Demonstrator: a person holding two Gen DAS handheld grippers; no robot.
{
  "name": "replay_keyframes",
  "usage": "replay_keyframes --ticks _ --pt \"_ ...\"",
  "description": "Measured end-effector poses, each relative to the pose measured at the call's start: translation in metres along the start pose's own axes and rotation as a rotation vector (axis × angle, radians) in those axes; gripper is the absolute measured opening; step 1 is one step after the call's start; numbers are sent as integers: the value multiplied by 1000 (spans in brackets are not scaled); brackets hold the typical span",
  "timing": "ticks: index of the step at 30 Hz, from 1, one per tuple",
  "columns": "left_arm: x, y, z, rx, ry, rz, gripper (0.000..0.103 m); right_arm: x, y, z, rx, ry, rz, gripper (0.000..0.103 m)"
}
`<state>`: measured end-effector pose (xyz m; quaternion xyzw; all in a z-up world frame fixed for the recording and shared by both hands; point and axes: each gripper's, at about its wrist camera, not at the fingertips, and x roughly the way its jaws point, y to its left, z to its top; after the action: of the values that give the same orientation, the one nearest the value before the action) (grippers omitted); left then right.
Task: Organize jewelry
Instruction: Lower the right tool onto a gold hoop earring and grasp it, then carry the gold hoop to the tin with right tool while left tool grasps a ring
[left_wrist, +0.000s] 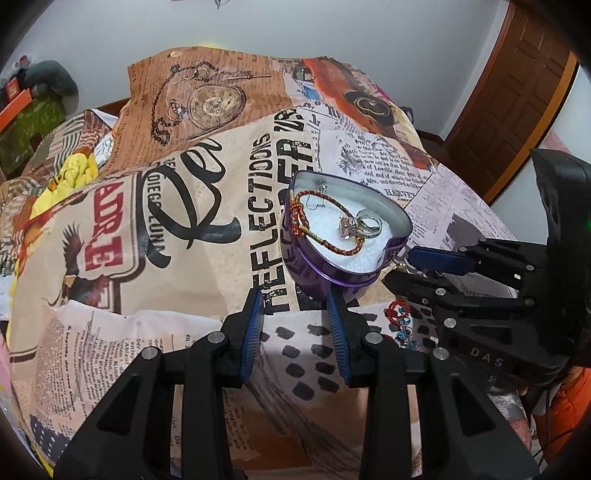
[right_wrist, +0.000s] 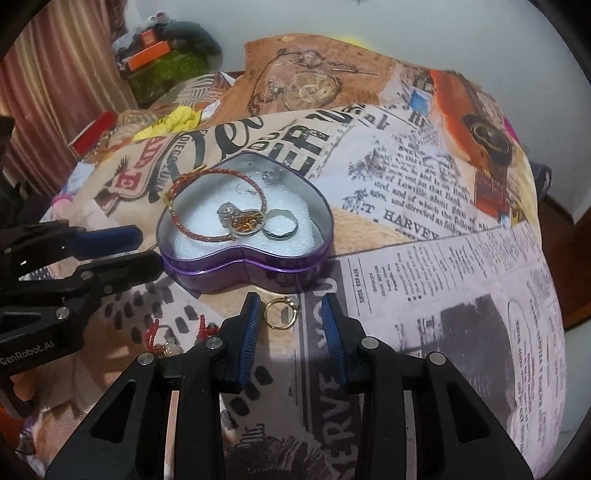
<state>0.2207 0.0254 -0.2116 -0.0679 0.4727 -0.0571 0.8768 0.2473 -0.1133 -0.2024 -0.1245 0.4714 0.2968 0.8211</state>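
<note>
Jaws: left gripper (left_wrist: 295, 314) and right gripper (right_wrist: 290, 319) both spread wide, holding nothing.
Surface: newspaper-print cloth (right_wrist: 424, 258); wooden door (left_wrist: 517, 92) far right.
Heart tin (right_wrist: 243, 258): between both grippers.
Gold ring (right_wrist: 279, 313): on cloth between right fingers.

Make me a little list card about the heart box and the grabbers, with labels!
box: purple heart tin, open, white padding inside
in the box: red braided bracelet, silver ring, sparkly stone ring
outside the box: gold ring on the printed blanket, near the tin
right gripper: open, gold ring between its fingers, not pinched
left gripper: open, empty, pointing at the tin
also loose: red and blue beaded piece
</note>
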Motion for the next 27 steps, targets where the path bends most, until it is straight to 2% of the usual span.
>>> replay_keyframes --ticks 3,4,5,10,11,20,27 --pt "1 0 0 -5 5 -7 34 -1 2 -1 -21 -13 -4 28" --pt "1 -1 -1 -4 4 -11 34 -2 3 -2 -28 -16 10 25" --pt "1 -2 0 -3 4 -13 34 0 4 0 -32 -16 16 17" --pt "-5 -8 -1 12 -4 -20 34 -1 5 0 -27 -22 1 16" --pt "-6 -8 -1 14 -5 -21 34 -3 3 0 -17 -22 0 7" --pt "-14 -27 -3 45 -2 -57 34 -24 -9 -10 52 -61 -6 7" --pt "-7 -48 -5 90 29 -100 34 -39 -23 -18 95 -95 -17 7"
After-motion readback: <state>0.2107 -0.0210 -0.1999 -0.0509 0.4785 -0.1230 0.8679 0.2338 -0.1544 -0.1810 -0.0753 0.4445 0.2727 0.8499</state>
